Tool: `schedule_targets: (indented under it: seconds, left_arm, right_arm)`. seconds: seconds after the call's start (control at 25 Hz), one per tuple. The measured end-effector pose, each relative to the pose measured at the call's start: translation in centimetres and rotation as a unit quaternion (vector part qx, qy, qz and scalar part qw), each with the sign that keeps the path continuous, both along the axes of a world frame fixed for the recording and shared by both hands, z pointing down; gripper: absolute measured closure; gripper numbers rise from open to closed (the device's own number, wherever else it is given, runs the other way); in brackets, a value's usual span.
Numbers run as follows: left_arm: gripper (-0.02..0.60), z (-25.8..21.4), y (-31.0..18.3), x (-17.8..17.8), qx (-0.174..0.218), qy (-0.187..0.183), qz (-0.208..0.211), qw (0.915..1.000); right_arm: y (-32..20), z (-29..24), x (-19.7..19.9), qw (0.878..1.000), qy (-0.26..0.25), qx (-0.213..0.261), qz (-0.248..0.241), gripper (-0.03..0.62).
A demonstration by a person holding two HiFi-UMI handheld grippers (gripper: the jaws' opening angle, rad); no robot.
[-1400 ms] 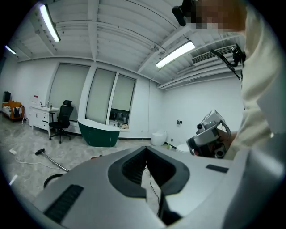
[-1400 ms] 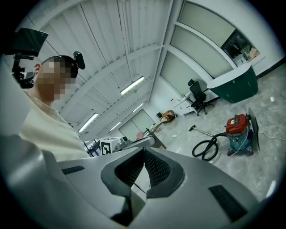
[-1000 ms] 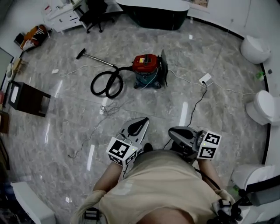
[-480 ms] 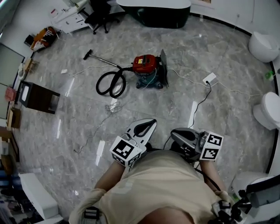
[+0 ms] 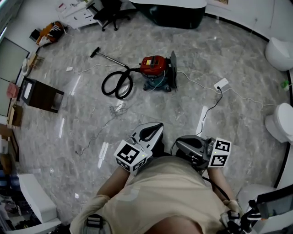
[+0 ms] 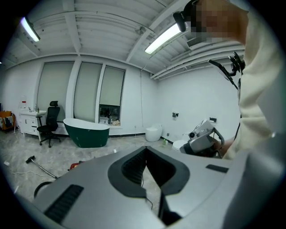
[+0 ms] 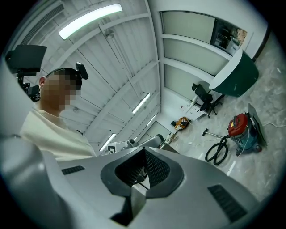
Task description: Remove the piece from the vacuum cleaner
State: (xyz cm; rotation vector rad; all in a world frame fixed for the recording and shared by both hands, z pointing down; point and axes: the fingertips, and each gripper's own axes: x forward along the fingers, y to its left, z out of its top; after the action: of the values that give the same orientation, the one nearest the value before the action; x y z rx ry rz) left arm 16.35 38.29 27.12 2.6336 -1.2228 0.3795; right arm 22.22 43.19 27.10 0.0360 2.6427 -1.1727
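A red vacuum cleaner (image 5: 153,65) on a blue-green base stands on the marble floor, well ahead of me, with a dark upright panel (image 5: 173,69) on its right side. Its black hose (image 5: 116,84) loops to the left and ends in a wand (image 5: 110,58) with a floor head. My left gripper (image 5: 159,124) and right gripper (image 5: 178,140) are both shut and empty, close to my body and far from the vacuum. In the right gripper view the vacuum cleaner (image 7: 239,125) lies at the right, beyond the shut right gripper (image 7: 144,150). The left gripper (image 6: 145,148) shows only a sliver of red.
A white power strip (image 5: 221,83) with cables trails right of the vacuum. A tangle of thin wire (image 5: 116,109) lies between me and the hose. A dark green bathtub (image 5: 169,13) and an office chair (image 5: 110,11) stand behind it, toilets (image 5: 280,52) at right, a dark cabinet (image 5: 42,95) at left.
The head view has shifted, so the cabinet and things at the left have slid rightward and into view. Both grippers stay shut near my body, the vacuum still far ahead.
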Motion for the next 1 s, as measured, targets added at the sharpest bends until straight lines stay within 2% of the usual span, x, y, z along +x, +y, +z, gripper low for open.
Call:
schedule_targets:
  seconds: [0.2, 0.32, 0.68, 1.0]
  left_arm:
    - [0.578, 0.2, -2.8, -0.2, 0.003, 0.021, 0.025, 0.9995]
    - [0.578, -0.3, -4.7, -1.6, 0.014, 0.031, 0.038, 0.9987]
    - [0.578, -0.8, -11.0, -12.4, 0.028, 0.066, 0.014, 0.9974]
    - [0.578, -0.4, -13.7, -20.2, 0.029, 0.081, 0.007, 0.9963]
  right_arm:
    - [-2.2, 0.0, 0.1, 0.999, 0.027, 0.007, 0.041, 0.592]
    - [-4.2, -0.2, -1.3, 0.997, 0.038, 0.008, 0.061, 0.592]
    - [-9.7, 0.3, -10.9, 0.991, 0.121, 0.029, 0.041, 0.593]
    - [-14.0, 0.0, -18.4, 0.988, 0.149, 0.032, 0.038, 0.592]
